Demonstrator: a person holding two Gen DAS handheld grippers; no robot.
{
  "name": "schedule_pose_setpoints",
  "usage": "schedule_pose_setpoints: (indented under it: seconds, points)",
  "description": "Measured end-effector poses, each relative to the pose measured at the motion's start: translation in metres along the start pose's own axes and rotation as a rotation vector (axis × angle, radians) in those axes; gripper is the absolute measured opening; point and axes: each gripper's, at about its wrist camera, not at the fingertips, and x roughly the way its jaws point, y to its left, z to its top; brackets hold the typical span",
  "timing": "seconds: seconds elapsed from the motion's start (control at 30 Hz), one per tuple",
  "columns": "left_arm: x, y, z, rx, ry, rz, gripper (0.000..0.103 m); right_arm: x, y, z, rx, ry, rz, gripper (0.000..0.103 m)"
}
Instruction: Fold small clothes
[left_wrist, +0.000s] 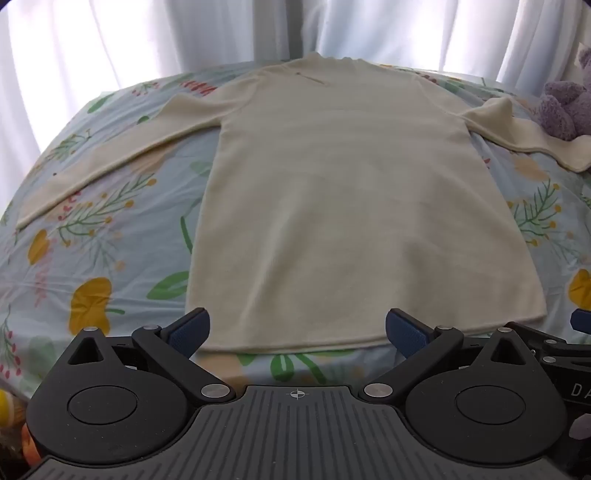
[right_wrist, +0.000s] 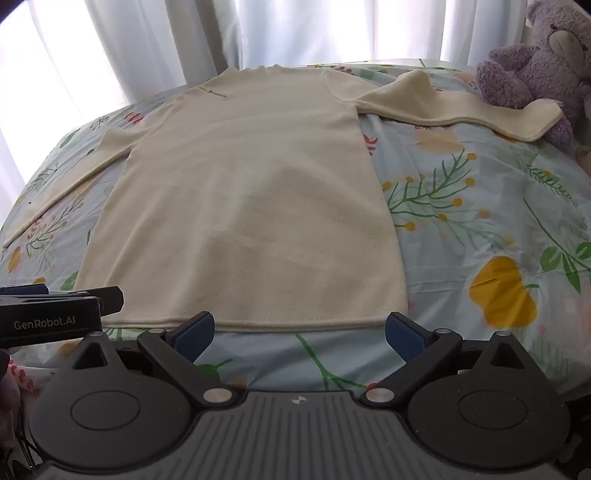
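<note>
A cream long-sleeved knit top (left_wrist: 325, 206) (right_wrist: 243, 206) lies flat on a floral bedsheet (left_wrist: 92, 258) (right_wrist: 480, 229), neck away from me, both sleeves spread out sideways. My left gripper (left_wrist: 297, 330) hovers open over the top's near hem, its blue pads wide apart with nothing pinched. My right gripper (right_wrist: 299, 330) is open too, just short of the hem's right part, nothing between its fingers. The left gripper's body (right_wrist: 55, 317) shows at the left edge of the right wrist view. The right sleeve's cuff (right_wrist: 535, 122) rests against a plush toy.
A purple plush bear (right_wrist: 539, 70) (left_wrist: 565, 107) sits at the far right of the bed. White curtains (left_wrist: 147, 37) (right_wrist: 295, 29) hang behind the bed. Bare sheet lies to both sides of the top.
</note>
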Motion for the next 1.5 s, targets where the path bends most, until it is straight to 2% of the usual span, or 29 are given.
schedule_pose_setpoints:
  seconds: [0.37,1.5]
  points:
    - [0.007,0.002,0.000,0.000,0.004,-0.002,0.103,0.013,-0.002,0.005,-0.013,0.007,0.008,0.099]
    - [0.011,0.008,0.005,-0.018,0.027,-0.003,0.103,0.012,0.007,0.009,-0.028,0.020,0.016,0.099]
